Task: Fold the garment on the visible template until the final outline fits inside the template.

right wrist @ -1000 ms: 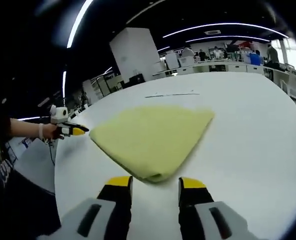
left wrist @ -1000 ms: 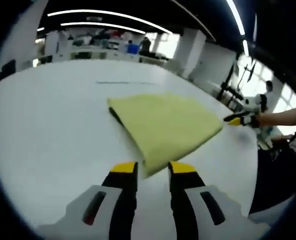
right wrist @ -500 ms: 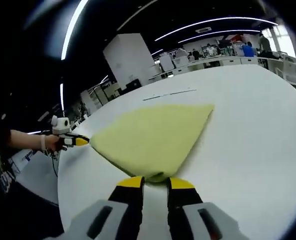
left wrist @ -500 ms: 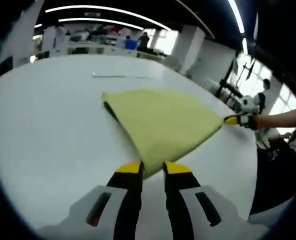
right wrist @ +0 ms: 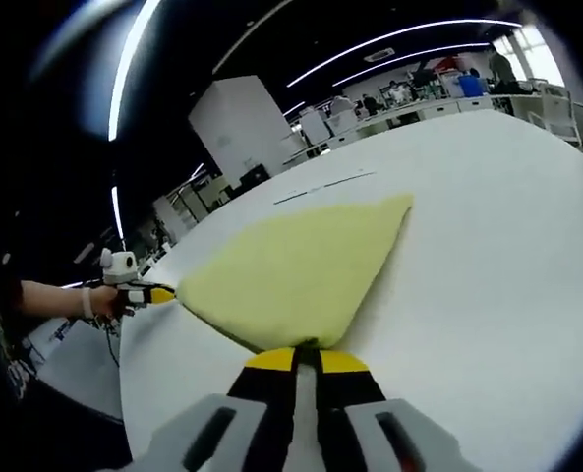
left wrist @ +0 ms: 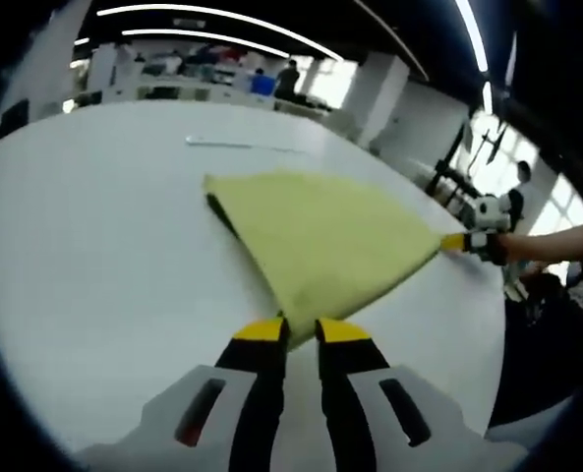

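Yellow garment (left wrist: pixel 322 241): folded, flat on white table (left wrist: pixel 94 256). Left gripper (left wrist: pixel 296 327) and right gripper (right wrist: pixel 306 359): each clenched on a near corner of it. Risk: uneven lift skews fold, overrunning the template.

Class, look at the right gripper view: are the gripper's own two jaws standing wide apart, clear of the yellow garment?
No. The right gripper has its yellow-tipped jaws drawn together on the near corner of the yellow garment, which lies on the white table.

Open-plan office; desk rows (left wrist: pixel 188 87); ceiling strip lights (left wrist: pixel 222 20)
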The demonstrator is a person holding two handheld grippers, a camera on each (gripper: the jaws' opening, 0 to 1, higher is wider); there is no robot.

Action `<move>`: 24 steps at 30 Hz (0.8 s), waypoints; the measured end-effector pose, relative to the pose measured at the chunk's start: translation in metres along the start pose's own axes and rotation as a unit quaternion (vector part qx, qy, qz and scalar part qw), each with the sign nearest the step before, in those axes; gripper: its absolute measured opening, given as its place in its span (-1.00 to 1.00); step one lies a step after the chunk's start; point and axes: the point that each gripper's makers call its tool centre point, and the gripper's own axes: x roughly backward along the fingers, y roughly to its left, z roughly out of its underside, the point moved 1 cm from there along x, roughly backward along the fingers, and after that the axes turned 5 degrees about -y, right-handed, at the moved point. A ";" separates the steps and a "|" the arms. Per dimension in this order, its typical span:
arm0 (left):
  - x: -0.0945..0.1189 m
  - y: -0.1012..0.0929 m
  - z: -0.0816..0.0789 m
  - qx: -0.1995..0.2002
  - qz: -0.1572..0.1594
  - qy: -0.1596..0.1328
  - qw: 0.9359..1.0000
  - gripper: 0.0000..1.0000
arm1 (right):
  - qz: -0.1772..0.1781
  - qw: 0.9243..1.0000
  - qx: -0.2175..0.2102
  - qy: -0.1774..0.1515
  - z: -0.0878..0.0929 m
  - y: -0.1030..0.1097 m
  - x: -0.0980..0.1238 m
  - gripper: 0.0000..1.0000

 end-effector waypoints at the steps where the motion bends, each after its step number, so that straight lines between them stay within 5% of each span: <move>1: 0.000 0.000 0.000 0.000 0.000 -0.001 1.000 -0.82 | 0.001 1.000 0.001 -0.002 -0.001 0.000 0.000 -0.89; 6: 0.003 0.002 -0.002 0.003 -0.002 -0.006 1.000 -0.83 | 0.003 1.000 0.017 -0.010 -0.006 -0.003 0.002 -0.73; 15: 0.001 0.002 0.002 0.001 -0.001 0.004 1.000 -0.94 | -0.006 1.000 0.011 0.005 0.001 0.001 -0.002 -1.00; 24: 0.003 0.000 0.001 0.003 0.009 0.007 1.000 -1.00 | -0.019 0.999 0.025 0.021 -0.002 0.000 0.013 -1.00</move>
